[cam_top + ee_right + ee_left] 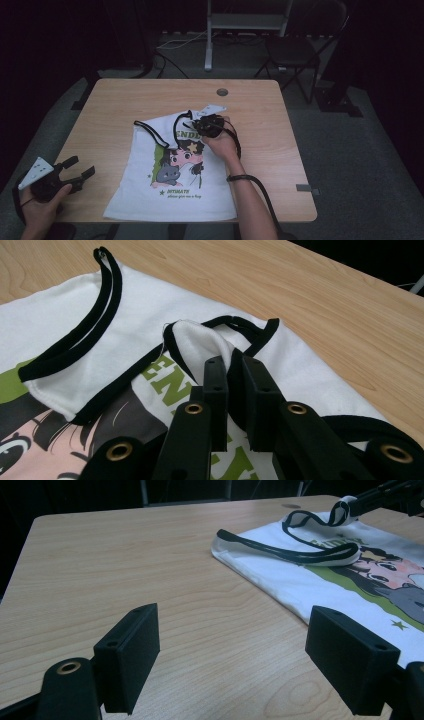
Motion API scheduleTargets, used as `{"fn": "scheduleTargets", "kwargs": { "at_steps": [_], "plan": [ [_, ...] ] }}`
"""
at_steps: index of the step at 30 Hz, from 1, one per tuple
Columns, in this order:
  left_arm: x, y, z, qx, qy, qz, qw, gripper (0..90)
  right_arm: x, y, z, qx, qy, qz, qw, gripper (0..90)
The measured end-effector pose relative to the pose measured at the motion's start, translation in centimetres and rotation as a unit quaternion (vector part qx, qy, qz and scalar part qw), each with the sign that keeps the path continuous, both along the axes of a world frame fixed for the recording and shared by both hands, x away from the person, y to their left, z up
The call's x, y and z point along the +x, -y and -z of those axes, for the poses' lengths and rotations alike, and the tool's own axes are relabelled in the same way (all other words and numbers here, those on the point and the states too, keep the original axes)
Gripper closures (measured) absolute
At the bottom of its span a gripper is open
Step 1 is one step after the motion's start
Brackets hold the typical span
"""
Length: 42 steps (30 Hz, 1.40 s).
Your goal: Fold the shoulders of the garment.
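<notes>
Tank top [172, 175] lies flat on table [110, 107], centre-front, cartoon print up. Right gripper [200, 125] is clamped on a pinched-up shoulder strap [197, 340] at the top's 1 o'clock corner. Left gripper [80, 167] sits at its 8 o'clock, jaws wide apart, holding nothing.

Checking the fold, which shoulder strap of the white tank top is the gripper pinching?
The strap nearer the table's far right, lifted in the shut right gripper; the other strap lies flat.

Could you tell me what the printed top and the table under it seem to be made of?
Printed top: apparently soft white knit fabric with black edging; it folds limply where the right gripper pinches it. Table: pale wood-grain surface, smooth, probably laminate.
</notes>
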State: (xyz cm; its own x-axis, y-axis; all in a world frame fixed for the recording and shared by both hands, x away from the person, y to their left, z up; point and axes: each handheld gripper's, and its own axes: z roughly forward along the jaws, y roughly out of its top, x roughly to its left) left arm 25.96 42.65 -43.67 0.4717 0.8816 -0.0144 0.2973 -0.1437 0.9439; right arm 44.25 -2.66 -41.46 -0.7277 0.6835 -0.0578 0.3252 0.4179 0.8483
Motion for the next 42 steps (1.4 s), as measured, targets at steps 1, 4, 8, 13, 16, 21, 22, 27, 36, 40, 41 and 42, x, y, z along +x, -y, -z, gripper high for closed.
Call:
{"fn": "scheduleTargets", "kwargs": {
  "at_steps": [1, 4, 8, 13, 16, 21, 22, 27, 36, 40, 41, 42],
  "plan": [
    [0.0, 0.0, 0.0, 0.000, 0.000, 0.000, 1.0000, 21.2, -0.1, 0.0, 0.0, 0.000, 0.000, 0.000, 1.0000, 82.1],
    [0.0, 0.0, 0.0, 0.000, 0.000, 0.000, 1.0000, 21.2, -0.2, 0.0, 0.0, -0.001, -0.001, -0.001, 1.0000, 81.8],
    [0.0, 0.0, 0.0, 0.000, 0.000, 0.000, 1.0000, 21.2, -0.3, -0.1, 0.0, 0.002, 0.000, -0.002, 1.0000, 81.9],
    [0.0, 0.0, 0.0, 0.000, 0.000, 0.000, 1.0000, 21.2, -0.4, -0.3, 0.0, -0.003, -0.001, -0.008, 1.0000, 82.1],
    [0.0, 0.0, 0.0, 0.000, 0.000, 0.000, 1.0000, 21.2, -0.5, -0.4, 0.1, -0.003, -0.003, -0.009, 0.9999, 82.2],
    [0.0, 0.0, 0.0, 0.000, 0.000, 0.000, 1.0000, 21.2, -0.7, -0.3, 0.1, -0.005, -0.001, -0.013, 0.9999, 82.1],
    [0.0, 0.0, 0.0, 0.000, 0.000, 0.000, 1.0000, 21.2, -0.7, -0.3, 0.1, -0.005, -0.001, -0.013, 0.9999, 82.1],
    [0.0, 0.0, 0.0, 0.001, 0.000, -0.001, 1.0000, 21.2, -1.0, -0.4, 0.2, -0.006, -0.001, -0.012, 0.9999, 82.1],
    [0.0, 0.0, 0.0, 0.001, 0.000, -0.001, 1.0000, 21.2, -1.3, -0.5, 0.3, -0.009, 0.002, -0.017, 0.9998, 81.9],
    [0.0, 0.0, 0.0, 0.001, 0.000, 0.000, 1.0000, 21.2, -1.5, -0.5, 0.4, -0.011, 0.004, -0.019, 0.9998, 81.9],
    [0.0, 0.0, 0.0, 0.001, 0.000, 0.000, 1.0000, 21.2, -1.6, -0.5, 0.4, -0.012, 0.003, -0.019, 0.9998, 81.9],
    [0.0, 0.0, 0.0, 0.002, 0.000, 0.000, 1.0000, 21.2, -1.6, -0.5, 0.4, -0.012, 0.003, -0.019, 0.9997, 81.9]
  ]
}}
